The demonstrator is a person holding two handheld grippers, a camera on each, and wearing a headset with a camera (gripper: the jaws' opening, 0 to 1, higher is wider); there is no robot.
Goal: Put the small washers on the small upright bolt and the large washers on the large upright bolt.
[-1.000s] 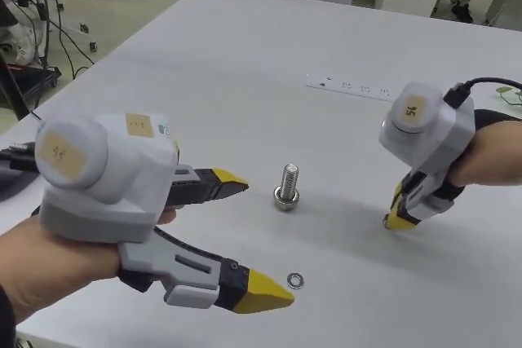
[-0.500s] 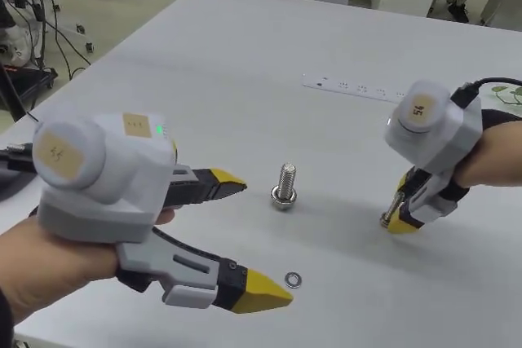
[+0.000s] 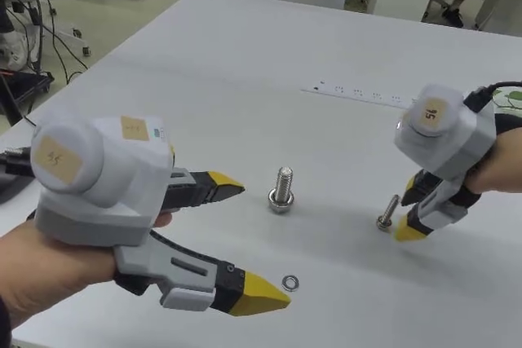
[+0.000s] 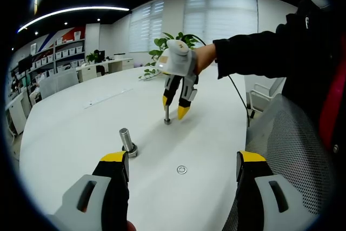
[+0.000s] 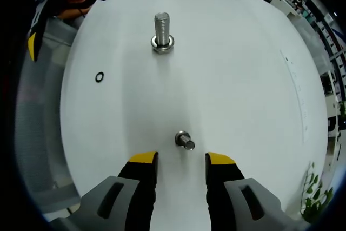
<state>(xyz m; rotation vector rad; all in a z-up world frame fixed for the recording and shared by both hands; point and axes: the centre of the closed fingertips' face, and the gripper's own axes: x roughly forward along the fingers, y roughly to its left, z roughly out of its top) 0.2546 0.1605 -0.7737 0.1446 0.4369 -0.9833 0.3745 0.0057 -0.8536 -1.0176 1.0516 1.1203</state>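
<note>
Fingers of the right gripper point(image 5: 181, 158) stand parted and grasp nothing. The small bolt point(image 5: 185, 140) stands on its head just ahead of their yellow tips, in line with the gap and touching neither (in the head view it looks slightly tilted). Farther out ahead of those tips stands the large bolt point(image 5: 162, 31), thread up, with a ring-like collar at its foot; whether that is a washer or the bolt's own head I cannot tell. A single loose washer point(image 5: 99, 77) lies flat on the white table point(image 5: 243, 52), off to the left of the large bolt as these fingers see it.

The left gripper point(image 4: 182, 158) has its fingers spread wide, released and empty. The washer lies just ahead of them, about midway across the gap. The large bolt stands just beyond the left finger's tip, and the small bolt is farther on, close by the right gripper's tips. Well beyond both pairs of fingers a white power strip point(image 3: 355, 93) lies on the table.
</note>
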